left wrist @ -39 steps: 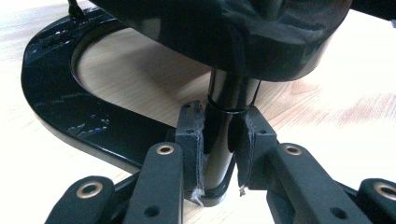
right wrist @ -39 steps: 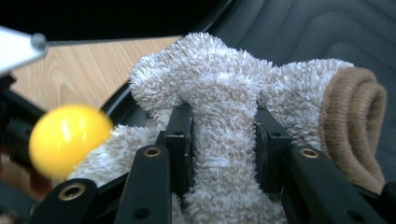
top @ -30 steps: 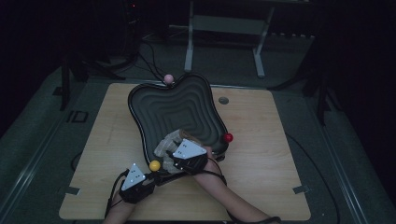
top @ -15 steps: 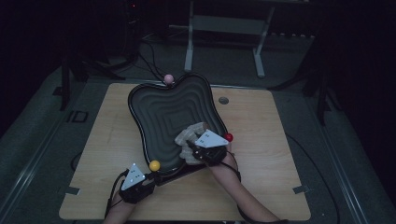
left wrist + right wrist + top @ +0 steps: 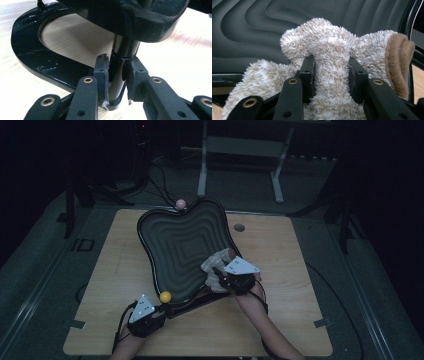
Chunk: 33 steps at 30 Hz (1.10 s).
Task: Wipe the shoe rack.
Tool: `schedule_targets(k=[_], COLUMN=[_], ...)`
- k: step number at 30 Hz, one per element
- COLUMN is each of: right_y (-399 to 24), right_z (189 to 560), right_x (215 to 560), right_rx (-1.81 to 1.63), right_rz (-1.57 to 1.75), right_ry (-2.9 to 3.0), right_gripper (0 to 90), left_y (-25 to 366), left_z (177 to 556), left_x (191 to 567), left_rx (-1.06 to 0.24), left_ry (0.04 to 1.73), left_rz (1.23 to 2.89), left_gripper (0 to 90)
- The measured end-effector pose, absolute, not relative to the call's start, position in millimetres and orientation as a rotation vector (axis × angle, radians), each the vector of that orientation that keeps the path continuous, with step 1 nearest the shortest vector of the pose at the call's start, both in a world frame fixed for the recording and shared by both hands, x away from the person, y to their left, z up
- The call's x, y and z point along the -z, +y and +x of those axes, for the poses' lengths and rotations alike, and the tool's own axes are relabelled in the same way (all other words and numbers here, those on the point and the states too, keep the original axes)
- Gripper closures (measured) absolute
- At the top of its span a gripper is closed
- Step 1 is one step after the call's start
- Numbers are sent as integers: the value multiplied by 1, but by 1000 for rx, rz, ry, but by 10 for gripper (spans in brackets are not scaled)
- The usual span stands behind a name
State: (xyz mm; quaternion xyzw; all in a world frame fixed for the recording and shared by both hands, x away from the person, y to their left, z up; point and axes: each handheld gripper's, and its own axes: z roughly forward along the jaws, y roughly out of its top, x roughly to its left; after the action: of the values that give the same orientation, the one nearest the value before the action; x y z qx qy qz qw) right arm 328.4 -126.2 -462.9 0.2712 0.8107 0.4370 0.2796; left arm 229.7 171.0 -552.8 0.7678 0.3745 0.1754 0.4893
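A black tray (image 5: pixel 150 245) with wavy ridges stands tilted on a black stand on the wooden table. My left gripper (image 5: pixel 117 72) is shut on the stand's upright black post (image 5: pixel 123 52), above the curved base (image 5: pixel 30 55); in the high view the left gripper (image 5: pixel 162 310) sits at the tray's near-left corner. My right gripper (image 5: pixel 331 72) is shut on a fluffy cream sock (image 5: pixel 329 47) with a brown cuff. The sock (image 5: pixel 214 264) rests over the tray's near-right rim, with the right gripper (image 5: pixel 223 274) just behind it.
A yellow ball (image 5: pixel 165 296) sits by the tray's near rim and a pink ball (image 5: pixel 180 203) by its far rim. A small round grommet (image 5: pixel 239 227) is set in the table (image 5: pixel 300 285) to the right. Metal frame legs stand beyond the table.
My right gripper has carried the sock to the right along the tray's near edge, from beside the yellow ball to the right rim. The left gripper has stayed on the post.
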Motion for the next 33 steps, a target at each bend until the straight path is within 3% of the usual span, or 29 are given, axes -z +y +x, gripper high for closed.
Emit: schedule_targets(k=[23, 33], right_y=[-114, -115], right_z=[348, 348], right_x=[464, 464], right_rx=[-1159, -1171], right_rz=[803, 805], right_ry=[2128, 2130], right_gripper=[639, 638], left_y=[183, 196], left_z=[265, 242], left_x=[551, 532], left_rx=[-415, -473], left_ry=[950, 987], left_rz=[1865, 1883], left_gripper=[716, 556])
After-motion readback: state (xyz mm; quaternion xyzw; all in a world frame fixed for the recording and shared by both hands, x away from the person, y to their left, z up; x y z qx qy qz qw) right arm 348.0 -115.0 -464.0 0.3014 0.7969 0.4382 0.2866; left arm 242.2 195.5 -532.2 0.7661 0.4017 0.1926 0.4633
